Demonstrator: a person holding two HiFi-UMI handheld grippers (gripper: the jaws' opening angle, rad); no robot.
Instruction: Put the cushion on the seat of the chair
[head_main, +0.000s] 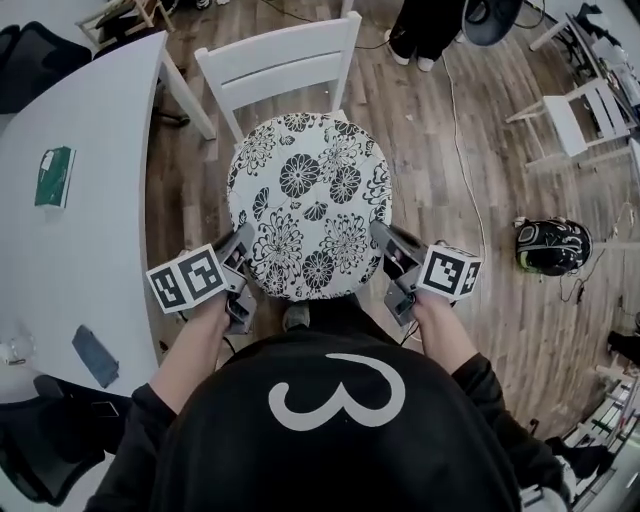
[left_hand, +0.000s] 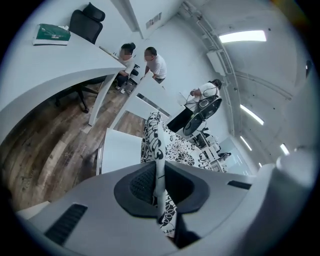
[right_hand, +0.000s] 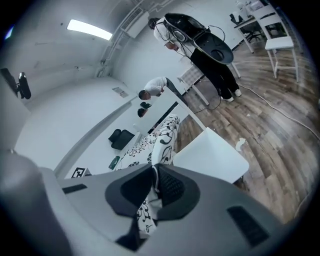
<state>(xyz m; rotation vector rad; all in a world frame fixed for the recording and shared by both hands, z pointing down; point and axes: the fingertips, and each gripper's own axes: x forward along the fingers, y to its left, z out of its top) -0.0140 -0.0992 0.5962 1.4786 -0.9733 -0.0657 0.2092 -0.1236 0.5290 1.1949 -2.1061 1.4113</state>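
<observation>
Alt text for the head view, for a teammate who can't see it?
The left gripper and right gripper pinch the left and right edges of a round black-and-white floral cushion, held over a white chair. A white table stands at left.

Count from the head view:
- Cushion (head_main: 308, 205): one.
- Tools: two, the left tool (head_main: 243, 238) and the right tool (head_main: 381, 234).
- Marker cubes: two, a left cube (head_main: 187, 278) and a right cube (head_main: 449, 271).
- White chairs: two, a near chair (head_main: 280, 60) and a far chair (head_main: 580, 115).
- Black office chair (head_main: 30, 60): one.
- Worktop (head_main: 100, 230): one.
- Green book (head_main: 55, 177): one.
- Dark flat item (head_main: 95, 355): one.
- Helmet (head_main: 553, 245): one.

Count from the left gripper view:
- People: three, a first person (left_hand: 127, 54), a second person (left_hand: 156, 64) and a third person (left_hand: 207, 90).
- Ceiling light strips (left_hand: 242, 36): three.
</observation>
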